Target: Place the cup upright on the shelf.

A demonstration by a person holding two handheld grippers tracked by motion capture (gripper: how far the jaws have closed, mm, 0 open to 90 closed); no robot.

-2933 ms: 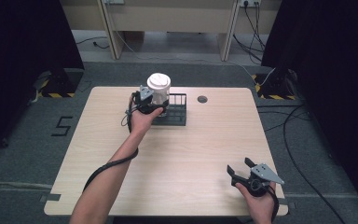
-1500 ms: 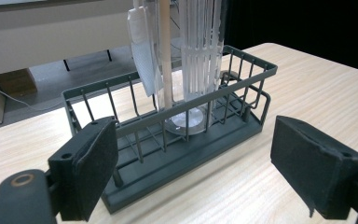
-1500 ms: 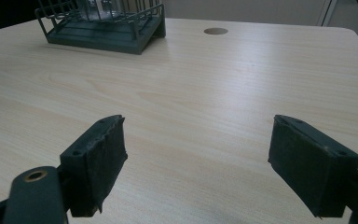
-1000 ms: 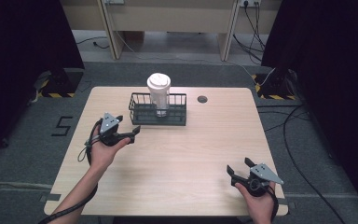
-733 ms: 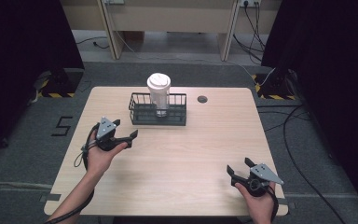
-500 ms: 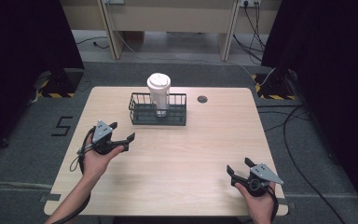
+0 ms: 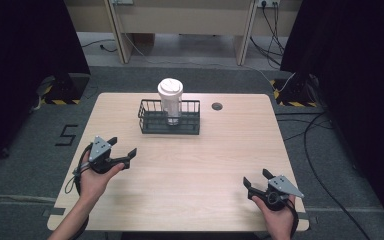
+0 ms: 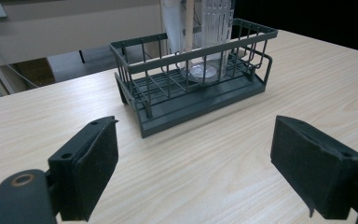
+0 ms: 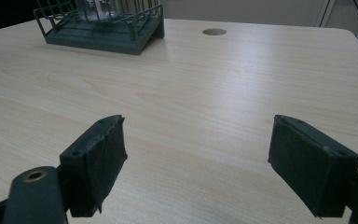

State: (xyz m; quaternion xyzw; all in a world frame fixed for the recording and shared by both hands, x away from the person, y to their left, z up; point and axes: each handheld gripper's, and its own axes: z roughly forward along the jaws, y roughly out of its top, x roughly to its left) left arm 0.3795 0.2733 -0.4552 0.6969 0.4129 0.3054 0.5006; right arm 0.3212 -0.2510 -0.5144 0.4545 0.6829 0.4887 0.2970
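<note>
1. Counter [image 7: 190, 165]: pale wood-grain top with rounded corners and a small round hole [image 7: 216, 106] near the far edge, right of centre
2. Wire basket [image 7: 150, 120]: dark, rectangular, with a solid base and open wire sides; stands on the far half of the counter, a little left of centre, well apart from both tools
3. Cup [image 7: 170, 100]: tall, clear and ribbed, closed with a white lid; stands upright inside the basket at about its middle and rises well above the wire rim. In the left tool view its clear base [image 8: 200, 71] rests on the basket floor
4. Left tool [image 7: 121, 152]: held in the left hand [image 7: 94, 179] over the near-left part of the counter, jaws spread wide with nothing between them, aimed toward the basket; grey three-cornered plate on top, cable trailing down beside the wrist
5. Right tool [image 7: 256, 178]: held in the right hand [image 7: 276, 220] at the near-right edge of the counter, jaws spread wide and empty; its own view shows bare counter between the jaws, with the basket's corner [image 9: 135, 32] and the hole [image 9: 214, 31] far ahead
6. Surroundings: grey floor around the counter, dark curtains to both sides, cables on the floor at right
</note>
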